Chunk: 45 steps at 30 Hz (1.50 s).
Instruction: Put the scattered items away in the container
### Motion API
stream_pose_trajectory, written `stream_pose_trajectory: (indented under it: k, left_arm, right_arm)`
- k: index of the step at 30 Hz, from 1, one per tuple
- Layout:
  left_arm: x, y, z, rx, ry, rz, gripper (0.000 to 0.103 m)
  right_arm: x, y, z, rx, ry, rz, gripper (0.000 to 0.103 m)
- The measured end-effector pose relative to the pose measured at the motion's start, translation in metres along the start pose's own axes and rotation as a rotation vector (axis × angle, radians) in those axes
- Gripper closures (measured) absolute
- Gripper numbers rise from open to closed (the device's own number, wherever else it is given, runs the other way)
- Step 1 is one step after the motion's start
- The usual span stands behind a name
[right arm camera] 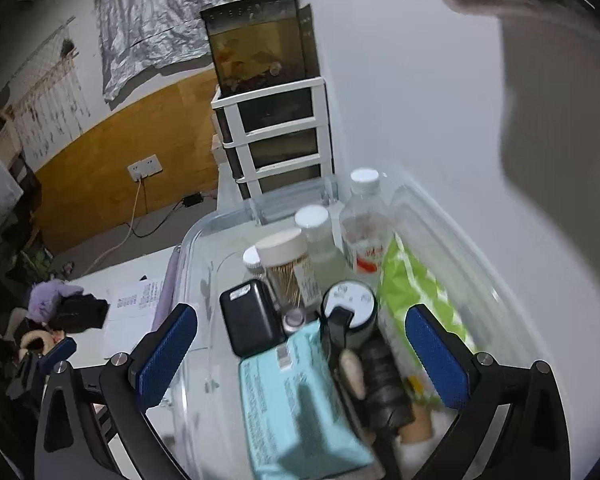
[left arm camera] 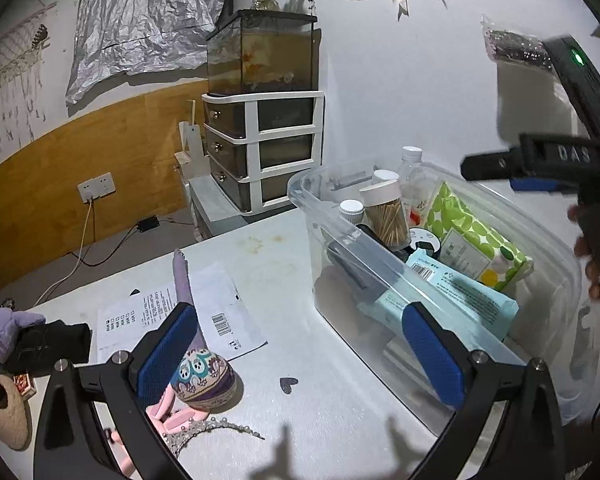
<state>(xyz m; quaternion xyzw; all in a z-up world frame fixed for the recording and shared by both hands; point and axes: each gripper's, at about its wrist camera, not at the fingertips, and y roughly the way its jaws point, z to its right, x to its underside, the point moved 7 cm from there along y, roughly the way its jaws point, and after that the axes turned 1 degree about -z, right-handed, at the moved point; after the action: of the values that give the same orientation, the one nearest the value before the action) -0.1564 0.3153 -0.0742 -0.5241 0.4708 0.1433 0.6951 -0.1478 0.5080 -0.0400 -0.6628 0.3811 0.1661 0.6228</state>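
Note:
The clear plastic container (left arm camera: 384,270) stands on the white table at the right. It holds a toothpick jar (left arm camera: 384,216), a green dotted tissue pack (left arm camera: 474,236), a light blue pack (left arm camera: 466,294) and bottles. My left gripper (left arm camera: 300,356) is open and empty, straddling the container's near corner. Beside its left finger lie a patterned egg-shaped pouch (left arm camera: 204,376), a pink item (left arm camera: 172,414) and a beaded headband (left arm camera: 220,428). My right gripper (right arm camera: 300,356) is open and empty above the container (right arm camera: 192,248), over the blue pack (right arm camera: 296,400) and a black box (right arm camera: 252,320).
Papers (left arm camera: 220,312), a purple plush (left arm camera: 4,336), black cloth (left arm camera: 48,344) and a beige slipper-like item (left arm camera: 4,408) lie at the table's left. A drawer unit (left arm camera: 264,148) with a fish tank (left arm camera: 260,52) on it stands behind. A white wall is at the right.

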Motion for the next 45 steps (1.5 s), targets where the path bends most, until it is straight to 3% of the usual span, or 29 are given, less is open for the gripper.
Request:
stream_pose_trajectory:
  k: [17,22,33,45]
  left_arm:
    - [0.014,-0.042,-0.025,0.030,-0.049,-0.005,0.000]
    - [0.023,-0.056,-0.041,0.023,-0.063,-0.009,0.000]
    - [0.043,-0.083,-0.068,0.022,-0.059,-0.012,0.000]
    - [0.055,-0.106,-0.087,0.048,-0.036,-0.003,0.000]
  right_arm:
    - [0.054,-0.055,-0.011,0.088,0.112,0.106,0.000]
    - [0.072,-0.066,-0.031,0.120,0.098,0.146,0.000]
    - [0.110,-0.082,-0.074,0.145,0.075,0.145,0.000]
    - [0.142,-0.098,-0.089,0.222,0.067,0.177,0.000]
